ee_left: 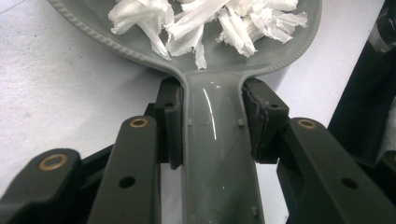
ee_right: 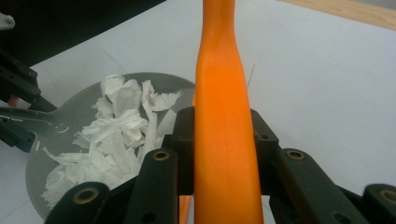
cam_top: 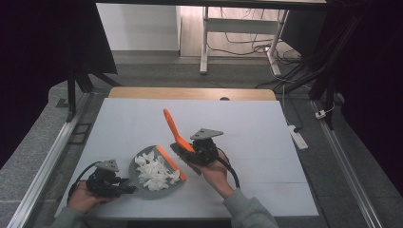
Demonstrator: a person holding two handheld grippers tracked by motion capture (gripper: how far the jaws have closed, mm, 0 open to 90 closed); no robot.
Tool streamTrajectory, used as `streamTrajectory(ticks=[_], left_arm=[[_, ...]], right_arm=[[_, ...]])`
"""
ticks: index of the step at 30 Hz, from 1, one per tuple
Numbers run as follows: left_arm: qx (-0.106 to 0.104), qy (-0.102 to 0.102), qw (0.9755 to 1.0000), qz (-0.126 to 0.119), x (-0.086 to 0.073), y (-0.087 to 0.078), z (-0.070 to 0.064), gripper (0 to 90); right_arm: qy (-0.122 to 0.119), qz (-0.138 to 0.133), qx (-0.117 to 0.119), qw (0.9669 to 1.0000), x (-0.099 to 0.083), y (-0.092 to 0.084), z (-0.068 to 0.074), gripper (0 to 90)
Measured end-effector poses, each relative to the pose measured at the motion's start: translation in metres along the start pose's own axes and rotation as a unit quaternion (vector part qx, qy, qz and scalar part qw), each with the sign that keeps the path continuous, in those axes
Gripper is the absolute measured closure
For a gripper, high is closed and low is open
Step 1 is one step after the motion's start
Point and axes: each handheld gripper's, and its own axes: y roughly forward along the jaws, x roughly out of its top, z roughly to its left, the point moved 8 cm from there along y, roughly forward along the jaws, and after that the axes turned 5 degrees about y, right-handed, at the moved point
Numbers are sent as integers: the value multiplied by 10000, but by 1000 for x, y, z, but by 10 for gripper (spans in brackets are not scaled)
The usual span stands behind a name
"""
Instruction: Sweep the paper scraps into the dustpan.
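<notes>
1. Dustpan [cam_top: 142, 186], grey, lying flat on the white bench [cam_top: 266, 180] at lower left of centre in the high view, handle pointing toward the lower left of the frame.
2. Holding a heap of torn white paper scraps [cam_top: 154, 172] in its pan; in the left gripper view the scraps [ee_left: 205, 21] lying along the top of the frame.
3. Left hand-held gripper [cam_top: 127, 184] sitting at the lower left of the high view, clenched on the dustpan handle [ee_left: 217, 154], a black pad pressing each side of it.
4. Left hand [cam_top: 83, 198] resting low on the bench behind that hand-held gripper.
5. Right hand-held gripper [cam_top: 186, 151] hanging just right of the dustpan near the middle of the high view, grasping the orange brush [cam_top: 177, 135] by its handle [ee_right: 226, 140].
6. Brush handle rising toward the upper left of the high view, dark bristles pointing down beside the pan's orange front lip [cam_top: 172, 162].
7. Right hand [cam_top: 216, 173] reaching in from the bottom centre, grey sleeve [cam_top: 249, 211] showing at the frame's lower edge.
8. Dustpan [ee_right: 70, 126] with scraps appearing at left in the right gripper view.
</notes>
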Motion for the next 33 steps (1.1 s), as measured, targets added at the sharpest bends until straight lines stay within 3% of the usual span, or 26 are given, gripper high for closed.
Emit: streamTrajectory(ticks=[8, 21, 28, 33], left_arm=[[40, -20, 9999, -125, 2, -3, 0, 617], [303, -152, 9985, -437, 14, -8, 0, 617], [452, -355, 9959, -700, 23, -11, -1, 617], [635, -605, 9918, -928, 30, -14, 1, 617]], right_arm=[[-3, -175, 46, 9998, 1, -15, -13, 705], [-20, -439, 9, 9990, 0, -45, -34, 705], [-26, -529, 5, 9986, 1, -58, -41, 705], [-75, -567, 65, 9983, 0, -67, -45, 705]])
